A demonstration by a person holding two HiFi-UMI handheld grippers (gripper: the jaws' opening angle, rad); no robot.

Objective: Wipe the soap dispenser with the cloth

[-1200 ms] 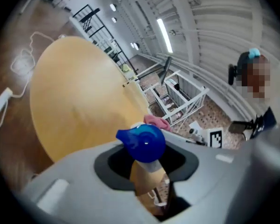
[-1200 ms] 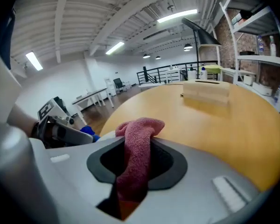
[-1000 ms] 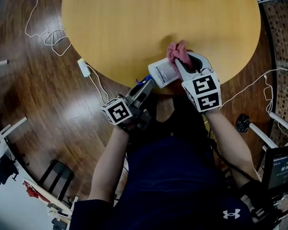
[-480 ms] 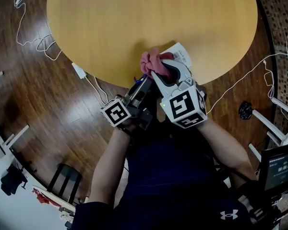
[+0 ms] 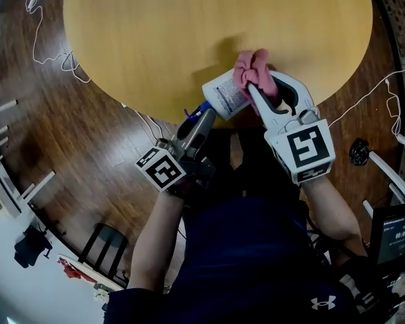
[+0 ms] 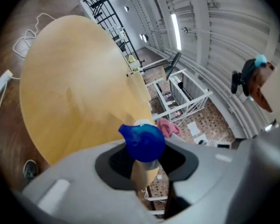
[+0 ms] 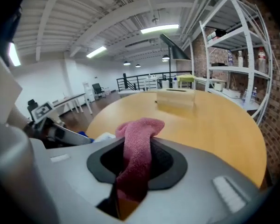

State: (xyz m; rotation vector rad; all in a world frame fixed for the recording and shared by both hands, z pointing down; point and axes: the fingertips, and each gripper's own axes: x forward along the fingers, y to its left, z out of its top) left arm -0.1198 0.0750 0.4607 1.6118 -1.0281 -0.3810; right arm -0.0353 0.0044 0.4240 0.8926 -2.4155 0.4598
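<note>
Round wooden table (image 5: 155,39): soap dispenser (image 5: 224,96), white, printed label, blue pump, neck pinched by left gripper (image 5: 204,115); pink cloth (image 5: 253,69), clamped in right gripper (image 5: 258,92), against bottle.

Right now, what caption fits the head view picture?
Left gripper holds the soap dispenser while right gripper presses pink cloth against it.

Bright, even indoor light; white ceiling strip lights (image 7: 159,29) at 12 o'clock. Soft shadow falls toward 11 o'clock from white plastic soap dispenser (image 5: 224,98) onto round yellow wooden table (image 5: 135,39). Gripper views fisheye, dark corners; blue pump cap (image 6: 142,141) and pink terry cloth (image 7: 137,157) slightly soft.
</note>
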